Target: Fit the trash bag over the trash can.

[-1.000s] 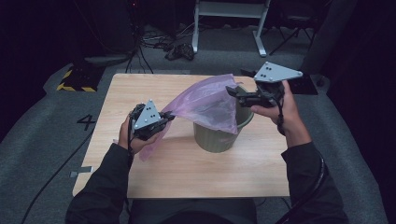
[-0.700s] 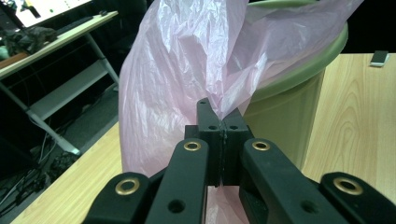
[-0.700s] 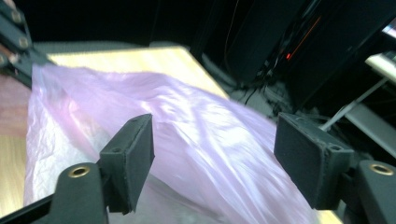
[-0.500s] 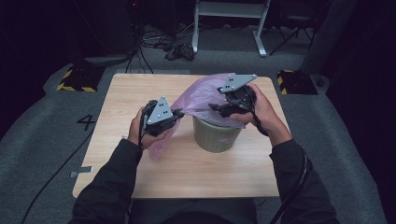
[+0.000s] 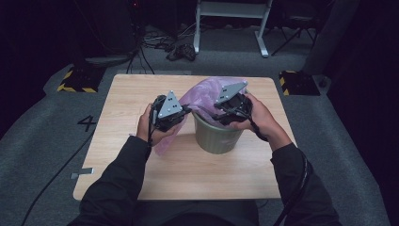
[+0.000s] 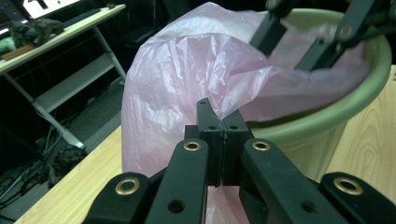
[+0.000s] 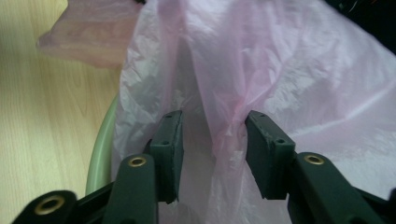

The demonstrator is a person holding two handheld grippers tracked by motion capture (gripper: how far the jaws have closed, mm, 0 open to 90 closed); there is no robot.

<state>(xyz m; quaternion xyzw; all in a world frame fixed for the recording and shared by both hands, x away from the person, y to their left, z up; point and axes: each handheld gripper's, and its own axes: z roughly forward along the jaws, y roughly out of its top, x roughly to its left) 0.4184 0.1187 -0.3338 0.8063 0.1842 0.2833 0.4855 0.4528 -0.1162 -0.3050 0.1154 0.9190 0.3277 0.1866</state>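
Observation:
A thin pink plastic bag (image 5: 207, 92) is draped over and into a grey-green round bin (image 5: 216, 136) in the middle of the table. My left gripper (image 5: 181, 115) is at the bin's left side, shut on a pinch of the bag (image 6: 187, 84) just outside the rim (image 6: 327, 116). My right gripper (image 5: 221, 117) is over the bin's mouth, pointing down into the bag (image 7: 289, 70). Its jaws have just been closing and stand apart, with a loose fold of the film between the pads (image 7: 170, 140). The bin's rim (image 7: 100, 144) curves along the left of that view.
The wooden table (image 5: 141, 179) has bare room in front of and to the left of the bin. On the floor behind it stand a white desk frame (image 5: 230, 12), cables (image 5: 181, 49) and two yellow-black striped blocks (image 5: 75, 80).
My right hand came left and down from the table's right side to the bin's mouth, and its jaws narrowed. My left hand moved right to the bin. The bag, stretched before, is bunched over the bin.

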